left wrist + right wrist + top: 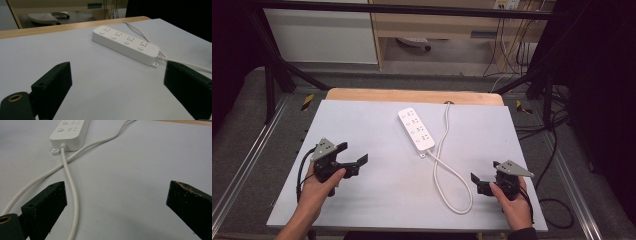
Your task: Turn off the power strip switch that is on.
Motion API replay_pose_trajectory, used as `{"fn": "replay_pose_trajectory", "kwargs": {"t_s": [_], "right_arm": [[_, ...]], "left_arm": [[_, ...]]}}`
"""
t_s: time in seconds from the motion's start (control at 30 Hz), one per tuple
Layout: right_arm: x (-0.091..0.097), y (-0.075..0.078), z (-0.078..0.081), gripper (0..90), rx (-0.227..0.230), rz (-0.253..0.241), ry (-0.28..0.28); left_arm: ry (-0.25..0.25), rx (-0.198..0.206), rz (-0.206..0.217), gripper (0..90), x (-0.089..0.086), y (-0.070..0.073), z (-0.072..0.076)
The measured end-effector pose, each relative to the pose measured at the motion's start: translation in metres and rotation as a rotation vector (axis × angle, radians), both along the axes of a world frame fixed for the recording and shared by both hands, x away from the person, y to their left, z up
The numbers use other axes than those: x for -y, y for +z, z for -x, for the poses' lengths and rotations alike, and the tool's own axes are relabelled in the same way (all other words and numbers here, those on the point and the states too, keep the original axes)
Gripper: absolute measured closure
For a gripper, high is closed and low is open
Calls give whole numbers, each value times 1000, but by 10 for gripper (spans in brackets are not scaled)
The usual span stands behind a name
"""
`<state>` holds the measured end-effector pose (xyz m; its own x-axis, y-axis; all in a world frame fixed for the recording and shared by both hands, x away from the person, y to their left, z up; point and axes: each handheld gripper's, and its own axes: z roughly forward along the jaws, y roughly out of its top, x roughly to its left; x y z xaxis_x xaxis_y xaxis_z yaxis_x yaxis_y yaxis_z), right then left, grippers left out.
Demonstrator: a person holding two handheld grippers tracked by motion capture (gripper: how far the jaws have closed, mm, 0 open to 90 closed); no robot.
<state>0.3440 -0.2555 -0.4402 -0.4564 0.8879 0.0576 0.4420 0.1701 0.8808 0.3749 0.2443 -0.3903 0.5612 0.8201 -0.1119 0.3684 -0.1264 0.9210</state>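
White plastic four-socket power strip (416,129) lies mid-worktop w/ looped white cable (447,172), untouched; left gripper (353,154) & right gripper (475,183) wide open, empty, flanking it for approach.

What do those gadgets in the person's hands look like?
Both are black. The left gripper and right gripper each carry a grey three-cornered plate on top, two blocky black fingers and a trailing black cable. A dark sleeve covers the right wrist.
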Motion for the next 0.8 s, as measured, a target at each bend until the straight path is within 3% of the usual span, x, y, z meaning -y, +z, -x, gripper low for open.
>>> {"fn": "replay_pose_trajectory", "kwargs": {"t_s": [0.27, 0.43, 0.8], "right_arm": [[1, 0, 0, 33, -4, -9, -3], [1, 0, 0, 32, -6, -8, -6], [2, 0, 0, 30, -7, -11, -6]], "left_arm": [[-47, -14, 0, 82, 33, 4, -27], [-38, -22, -2, 95, 51, 4, -43], [-53, -14, -21, 99, 73, 4, -59]]}}
